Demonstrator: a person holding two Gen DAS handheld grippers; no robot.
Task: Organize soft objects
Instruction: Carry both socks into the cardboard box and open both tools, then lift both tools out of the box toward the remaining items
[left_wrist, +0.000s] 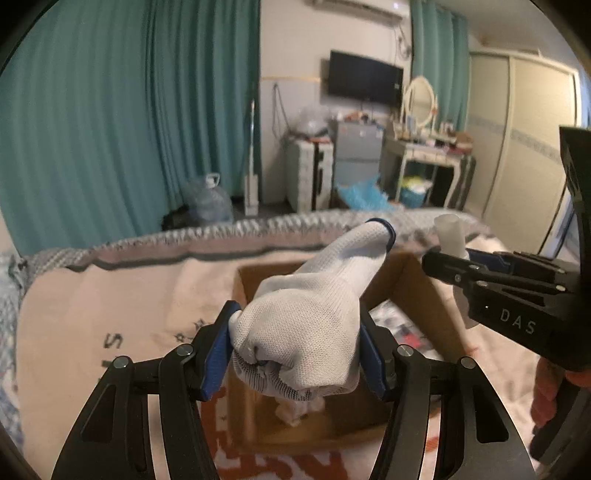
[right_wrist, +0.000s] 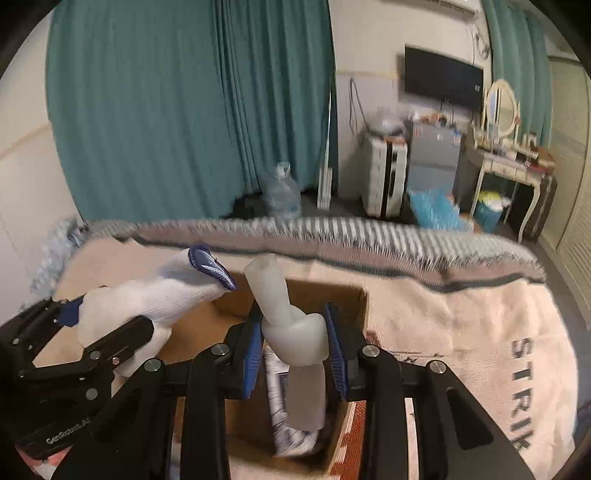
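My left gripper (left_wrist: 295, 343) is shut on a white knitted glove (left_wrist: 306, 317) with a blue cuff, held above an open cardboard box (left_wrist: 428, 291) on the bed. The glove also shows in the right wrist view (right_wrist: 147, 299). My right gripper (right_wrist: 293, 343) is shut on a knotted translucent white glove (right_wrist: 291, 328), held over the same box (right_wrist: 332, 295). That gripper shows in the left wrist view (left_wrist: 439, 266) at the right, over the box's far corner. Patterned fabric (right_wrist: 291, 424) and a white item lie inside the box.
The box sits on a pink blanket (left_wrist: 129, 314) with printed letters, on a bed with a grey striped edge (right_wrist: 332, 229). Beyond the bed are teal curtains, a water jug (right_wrist: 282, 195), a small fridge, a dressing table and a wardrobe.
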